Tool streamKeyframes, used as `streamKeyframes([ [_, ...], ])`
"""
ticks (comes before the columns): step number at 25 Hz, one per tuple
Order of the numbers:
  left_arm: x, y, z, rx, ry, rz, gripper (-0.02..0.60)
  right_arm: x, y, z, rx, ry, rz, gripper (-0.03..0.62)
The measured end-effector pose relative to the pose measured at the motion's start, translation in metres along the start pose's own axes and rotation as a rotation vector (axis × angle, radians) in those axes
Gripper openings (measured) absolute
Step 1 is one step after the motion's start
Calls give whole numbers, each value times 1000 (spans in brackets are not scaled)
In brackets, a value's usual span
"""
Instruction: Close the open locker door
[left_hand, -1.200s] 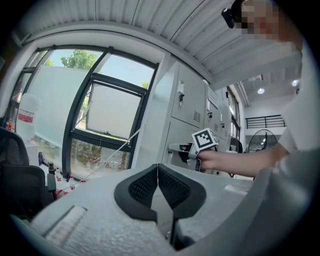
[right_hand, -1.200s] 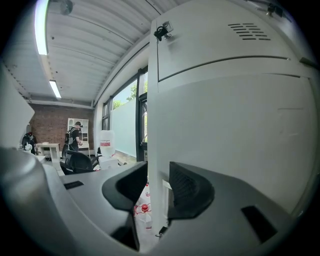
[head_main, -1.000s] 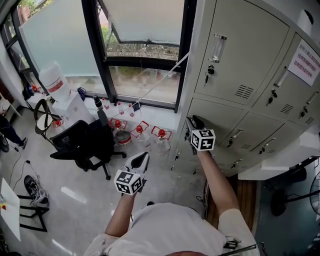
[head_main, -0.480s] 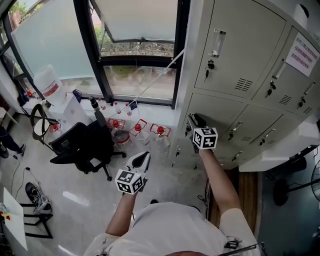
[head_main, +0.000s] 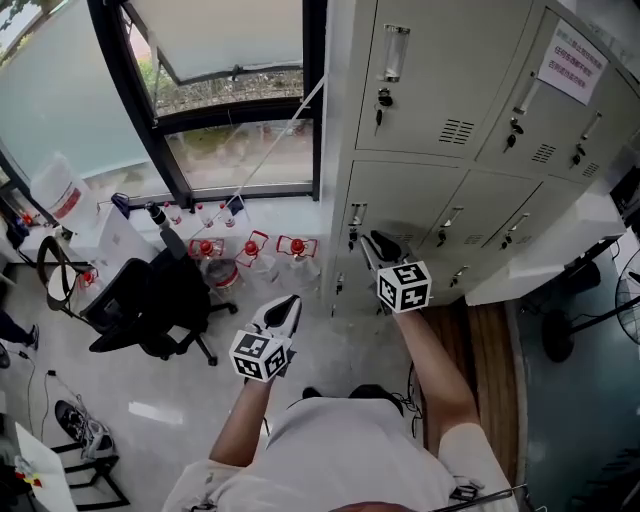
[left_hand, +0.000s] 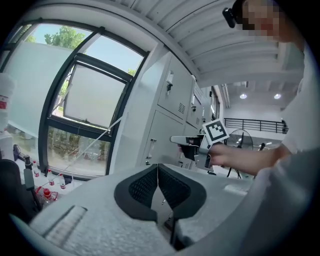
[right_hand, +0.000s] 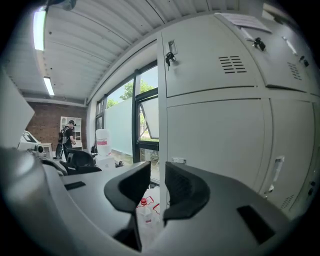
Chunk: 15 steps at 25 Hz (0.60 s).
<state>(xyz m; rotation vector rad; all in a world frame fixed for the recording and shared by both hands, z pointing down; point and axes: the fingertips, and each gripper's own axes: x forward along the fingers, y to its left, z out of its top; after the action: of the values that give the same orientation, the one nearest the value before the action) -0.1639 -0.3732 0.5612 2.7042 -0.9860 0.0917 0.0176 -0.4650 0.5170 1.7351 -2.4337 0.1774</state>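
Just ahead of right tool (right_hand: 157, 175), locker door (right_hand: 215, 137), jaws closing, nothing between.

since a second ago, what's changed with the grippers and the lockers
The right gripper has shifted along the lockers, away from their left edge. Its jaws have just been closing partway, with nothing between them. The left gripper stayed shut and low, and the locker doors look as before.

Tall window (head_main: 238, 155) — black chair (head_main: 150, 300) below.
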Motion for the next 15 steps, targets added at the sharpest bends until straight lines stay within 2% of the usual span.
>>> streamKeyframes([
  [7, 29, -18, 2, -15, -4, -45, 15, -42, -5, 7, -4, -32, 3, 69],
  [15, 56, -44, 17, -20, -22, -29, 15, -72, -15, 10, -21, -57, 41, 46],
])
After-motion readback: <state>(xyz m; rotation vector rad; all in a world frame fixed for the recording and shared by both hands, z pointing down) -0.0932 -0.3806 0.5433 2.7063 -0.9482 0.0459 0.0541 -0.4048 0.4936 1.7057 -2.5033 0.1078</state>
